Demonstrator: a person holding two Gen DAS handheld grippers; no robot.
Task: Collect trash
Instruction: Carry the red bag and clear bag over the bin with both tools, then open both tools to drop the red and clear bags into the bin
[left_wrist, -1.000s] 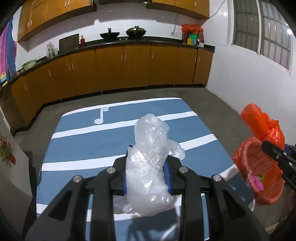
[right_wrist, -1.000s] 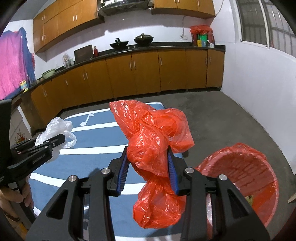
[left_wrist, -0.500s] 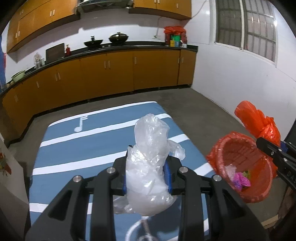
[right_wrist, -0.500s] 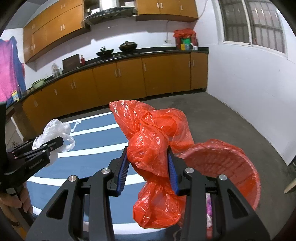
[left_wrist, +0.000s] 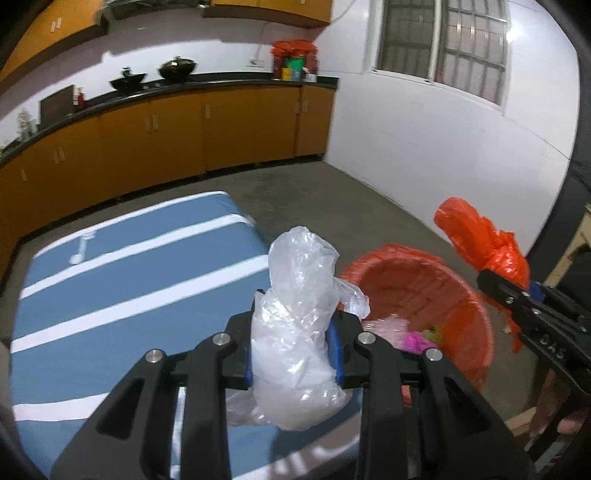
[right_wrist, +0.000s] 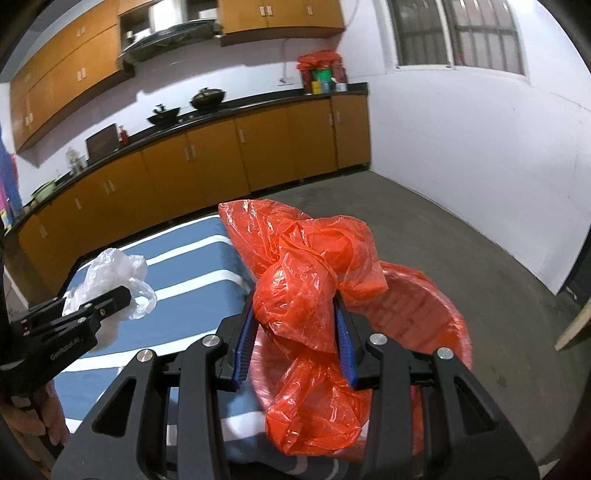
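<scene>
Left wrist view showed the left gripper (left_wrist: 293, 354) clamped on a crumpled clear plastic bag (left_wrist: 297, 332), the right gripper (right_wrist: 297, 343) on a red one (right_wrist: 314, 295), near the red-lined bin (left_wrist: 424, 291); light, limp, best pinched mid-bunch.

Home kitchen: orange cabinets (left_wrist: 207, 133), woks (right_wrist: 207, 96) on counter

orange cabinets (left_wrist: 155, 144), white wall (left_wrist: 424, 147), barred window (left_wrist: 443, 44)

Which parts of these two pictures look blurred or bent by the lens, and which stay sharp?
Left wrist view: the blue striped cloth and cabinets are smeared by motion, while the clear plastic bag stays sharp. Right wrist view: the counter bends in a curve, the corners are dark, and the red plastic bag stays sharp.
</scene>
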